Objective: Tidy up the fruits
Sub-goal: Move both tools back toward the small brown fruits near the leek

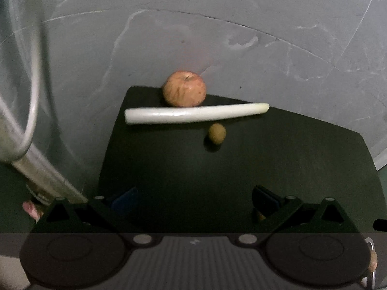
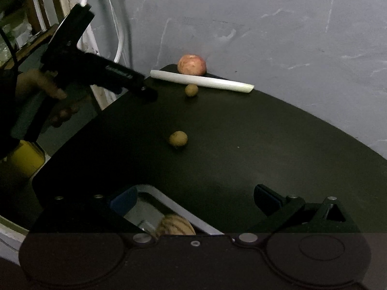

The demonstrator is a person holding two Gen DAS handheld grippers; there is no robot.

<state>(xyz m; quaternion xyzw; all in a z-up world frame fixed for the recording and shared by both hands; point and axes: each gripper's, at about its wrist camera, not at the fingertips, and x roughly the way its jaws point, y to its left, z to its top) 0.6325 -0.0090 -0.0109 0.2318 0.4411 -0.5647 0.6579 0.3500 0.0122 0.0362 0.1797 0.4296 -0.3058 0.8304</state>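
Fruits on the dark table, both hand-held grippers spread and holding nothing.

The apple (image 1: 184, 88) sits far ahead of the left hand-held gripper (image 1: 193, 201), touching a long white stalk (image 1: 196, 113). One small brown fruit (image 1: 217, 133) lies just this side of the stalk. Another small brown fruit (image 2: 178, 139) lies ahead of the right hand-held gripper (image 2: 193, 199), nearer its left finger. A round striped fruit (image 2: 175, 224) sits in a tray (image 2: 154, 193) right under it.
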